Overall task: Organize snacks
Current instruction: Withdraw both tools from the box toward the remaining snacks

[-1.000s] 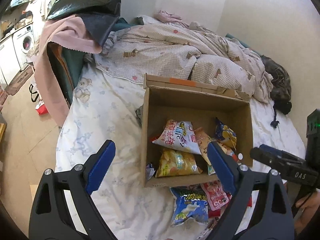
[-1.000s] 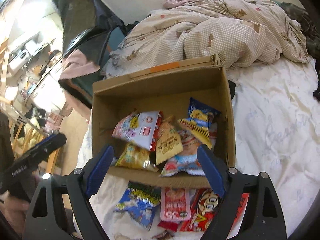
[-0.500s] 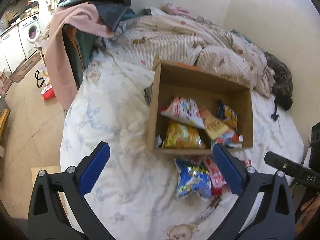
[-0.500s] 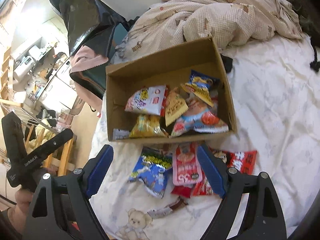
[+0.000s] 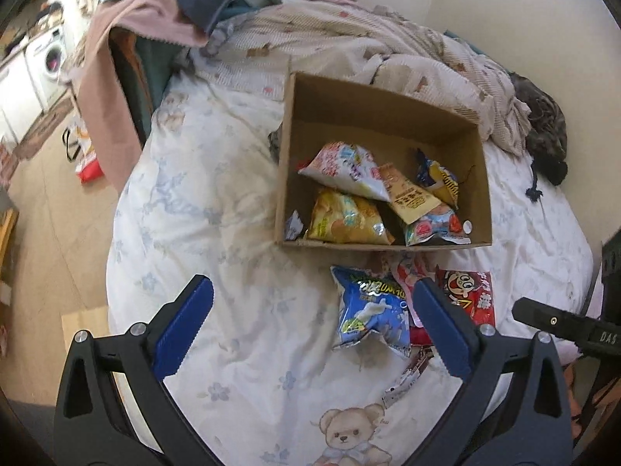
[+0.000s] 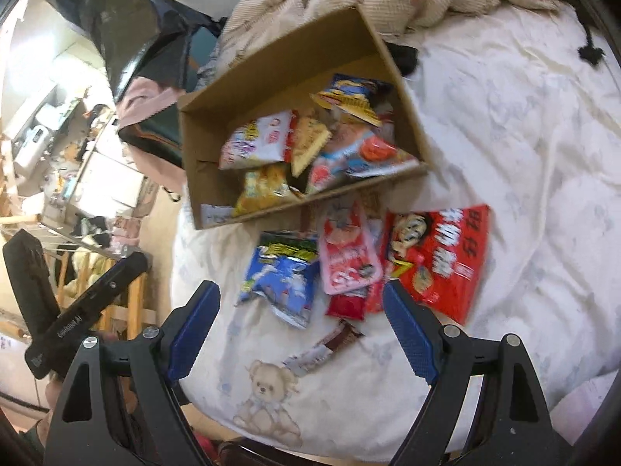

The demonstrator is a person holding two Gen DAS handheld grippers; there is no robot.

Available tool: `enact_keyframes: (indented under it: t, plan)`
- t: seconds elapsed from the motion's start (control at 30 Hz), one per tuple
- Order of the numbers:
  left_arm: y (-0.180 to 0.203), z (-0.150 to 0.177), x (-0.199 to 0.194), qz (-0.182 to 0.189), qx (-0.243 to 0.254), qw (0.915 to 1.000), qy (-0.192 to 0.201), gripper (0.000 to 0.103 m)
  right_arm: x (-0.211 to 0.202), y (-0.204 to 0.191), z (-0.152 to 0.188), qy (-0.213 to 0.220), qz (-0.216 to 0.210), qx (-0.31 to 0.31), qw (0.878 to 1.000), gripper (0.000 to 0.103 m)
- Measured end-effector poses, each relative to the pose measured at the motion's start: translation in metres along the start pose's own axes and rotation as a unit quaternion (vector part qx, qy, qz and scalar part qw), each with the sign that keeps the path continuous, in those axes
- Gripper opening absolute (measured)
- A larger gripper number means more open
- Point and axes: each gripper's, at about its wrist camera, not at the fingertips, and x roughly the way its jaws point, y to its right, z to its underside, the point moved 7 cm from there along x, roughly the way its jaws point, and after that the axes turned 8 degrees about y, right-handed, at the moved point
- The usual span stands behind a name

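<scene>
Both grippers have pulled back from the box (image 5: 382,246). The left gripper (image 5: 310,326) and right gripper (image 6: 300,328) hang wide apart, holding nothing, ready for the snacks (image 6: 279,275) lying just outside the box.

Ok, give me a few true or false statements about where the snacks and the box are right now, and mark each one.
1. The cardboard box sits on the bed and already holds several snack bags. True.
2. The blue snack bag is inside the box. False: it lies on the bedsheet just outside the box's near wall.
3. The left gripper is clamped on a snack. False: its jaws are wide apart and hold nothing.
4. The big red packet lies on the sheet outside the box. True.
5. The right gripper is open and empty. True.
6. The box is lying on the floor. False: it is on the bed, near the rumpled checked blanket.
</scene>
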Motion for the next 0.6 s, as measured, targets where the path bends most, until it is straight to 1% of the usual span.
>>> enact_keyframes:
  t: [0.03,0.13,0.23,0.27,0.33,0.43,0.5,0.53,0.57,0.6]
  plan:
    - [-0.003,0.001,0.002,-0.003,-0.007,1.0,-0.005,0.101,-0.001,0.008,0.0,0.002,0.013,0.012,1.0,0.088]
    - [-0.012,0.006,0.008,-0.01,-0.024,0.9995,-0.02,0.101,-0.001,0.03,0.0,0.002,0.028,0.05,0.998,0.088]
    - [-0.014,0.013,0.016,-0.007,-0.034,0.9986,-0.039,0.101,0.002,0.044,0.002,-0.01,0.018,0.089,0.996,0.088]
    - [-0.012,0.019,0.023,-0.003,-0.036,0.9979,-0.055,0.101,0.003,0.049,0.003,-0.013,0.017,0.102,0.995,0.088]
    - [-0.004,0.028,0.034,0.006,-0.035,0.9962,-0.08,0.101,0.004,0.055,0.004,-0.015,0.025,0.113,0.993,0.088]
    - [0.027,0.043,0.065,0.03,-0.014,0.9907,-0.132,0.101,0.003,0.057,0.001,-0.009,0.032,0.119,0.992,0.088]
    - [0.045,0.051,0.085,0.043,0.0,0.9868,-0.156,0.101,0.003,0.058,-0.002,-0.004,0.034,0.119,0.992,0.088]
    - [0.051,0.055,0.094,0.041,0.007,0.9851,-0.167,0.101,0.003,0.059,-0.003,-0.002,0.036,0.118,0.992,0.088]
    - [0.056,0.061,0.108,0.031,0.013,0.9832,-0.18,0.101,0.002,0.061,-0.004,0.0,0.04,0.118,0.992,0.088]
    - [0.058,0.065,0.117,0.029,0.009,0.9813,-0.19,0.101,0.001,0.062,-0.005,0.002,0.042,0.12,0.992,0.088]
